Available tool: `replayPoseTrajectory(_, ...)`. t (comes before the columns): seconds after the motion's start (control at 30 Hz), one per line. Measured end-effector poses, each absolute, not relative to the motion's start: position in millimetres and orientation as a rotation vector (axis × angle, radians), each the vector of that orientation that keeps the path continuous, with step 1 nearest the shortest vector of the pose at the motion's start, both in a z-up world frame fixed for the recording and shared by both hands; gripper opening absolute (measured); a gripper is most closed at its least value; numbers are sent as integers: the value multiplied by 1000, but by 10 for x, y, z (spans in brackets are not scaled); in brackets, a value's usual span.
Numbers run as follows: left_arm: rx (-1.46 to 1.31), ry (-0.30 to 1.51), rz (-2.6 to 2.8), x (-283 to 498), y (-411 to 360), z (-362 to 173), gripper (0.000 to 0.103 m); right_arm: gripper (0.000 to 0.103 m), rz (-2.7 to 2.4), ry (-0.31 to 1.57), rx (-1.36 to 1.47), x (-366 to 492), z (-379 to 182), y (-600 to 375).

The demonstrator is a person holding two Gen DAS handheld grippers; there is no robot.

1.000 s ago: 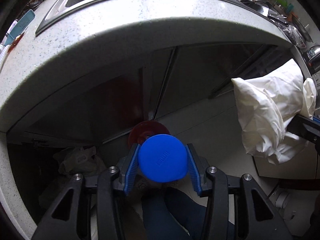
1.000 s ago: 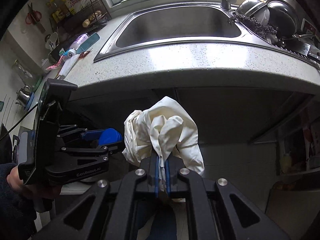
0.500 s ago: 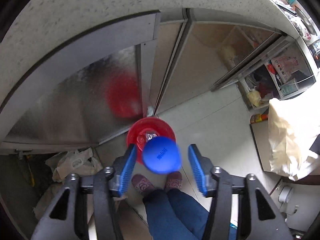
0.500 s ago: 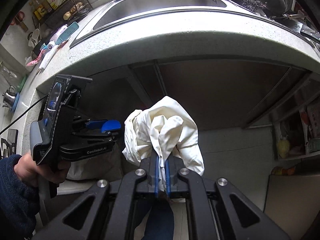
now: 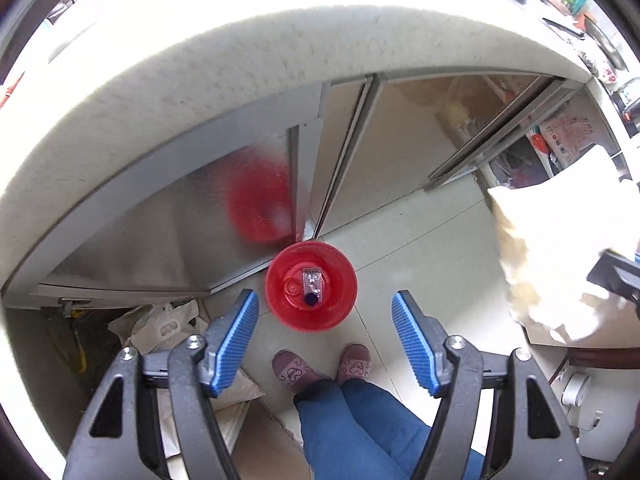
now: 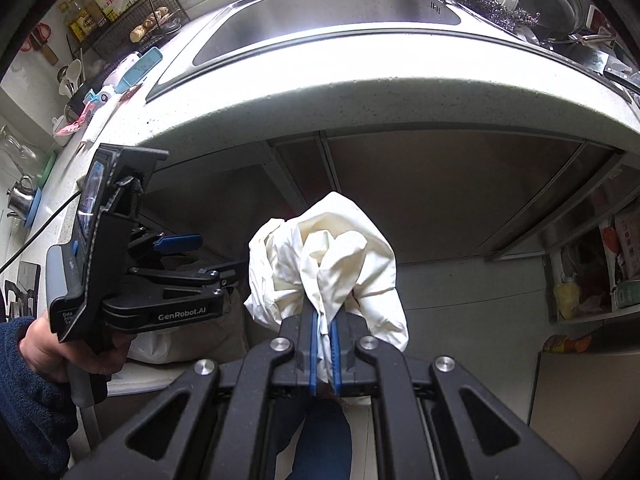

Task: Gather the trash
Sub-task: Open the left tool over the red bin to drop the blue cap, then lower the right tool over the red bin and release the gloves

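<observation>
The left gripper [image 5: 324, 336] is pointing steeply down with its jaws opening and nothing between them; the red bin [image 5: 311, 286] is sitting on the floor directly beyond its fingertips, with a small blue cap [image 5: 310, 300] and a clear wrapper [image 5: 313, 280] lying inside. The right gripper [image 6: 324, 344] is clamping its jaws tight on a crumpled white bag [image 6: 332, 264], which is bunching up ahead of its fingertips, well off to the side of the bin. The step in hand looks like dropping trash into the bin. To do the next drop well, the person should be bringing the right gripper over the bin's mouth, centring the bag above it, and only then letting go, keeping clear of the worktop [image 6: 360, 92] edge overhead.
</observation>
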State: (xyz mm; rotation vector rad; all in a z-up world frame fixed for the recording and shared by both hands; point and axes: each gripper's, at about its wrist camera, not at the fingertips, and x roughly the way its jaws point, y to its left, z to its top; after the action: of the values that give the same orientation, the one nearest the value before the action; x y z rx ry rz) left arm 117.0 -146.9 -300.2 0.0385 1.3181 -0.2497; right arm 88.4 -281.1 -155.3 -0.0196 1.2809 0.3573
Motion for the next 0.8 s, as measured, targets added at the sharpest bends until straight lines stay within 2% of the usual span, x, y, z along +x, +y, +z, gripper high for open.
replayPoseTrajectory(0.2, -4, 1287, -208, 1022, -1212, -2842, 70, 5, 398, 1286, -26, 939, -1613, -2663)
replayPoseTrajectory(0.27, -12, 1288, -172, 1001, -1134, -2844, 84, 5, 414, 1297, -34, 957, -1693, -2612)
replayPoseTrajectory(0.4, -39, 1299, -107, 978, -966, -2888, 85, 5, 450, 1330, -63, 992, -1907, -2496)
replayPoseTrajectory(0.53, -80, 1288, -87, 931, -815, -2919, 92, 5, 489, 1362, -99, 1014, -2136, -2404)
replayPoseTrajectory(0.8, -87, 1293, -61, 857, -691, -2996, 93, 5, 514, 1399, -131, 997, -2506, -2360)
